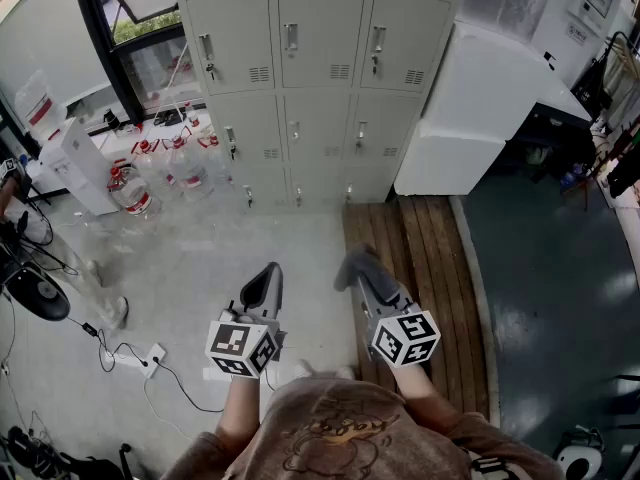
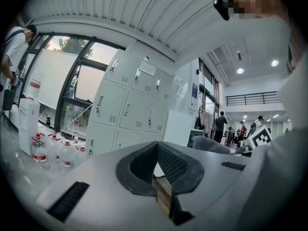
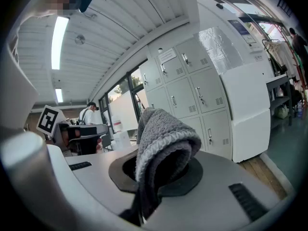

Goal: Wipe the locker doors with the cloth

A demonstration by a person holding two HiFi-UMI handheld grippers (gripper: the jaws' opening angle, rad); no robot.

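Upper left, clear plastic bottles with red labels (image 1: 160, 163) are crowding the floor. They're too jumbled to count, and their contents aren't showing. Lower centre, two grippers are hovering. The left gripper (image 1: 268, 273) is pinching closed on nothing, while the right gripper (image 1: 365, 273) is clamping a folded grey terry cloth (image 3: 163, 134), well apart from the pale grey metal locker doors (image 1: 318, 43) up top. They're standing in three columns, with the topmost row cut off by the frame. A white box-shaped cabinet (image 1: 470, 108) is sitting just right of them.

The lockers (image 1: 318, 38) run off the head view's top edge.
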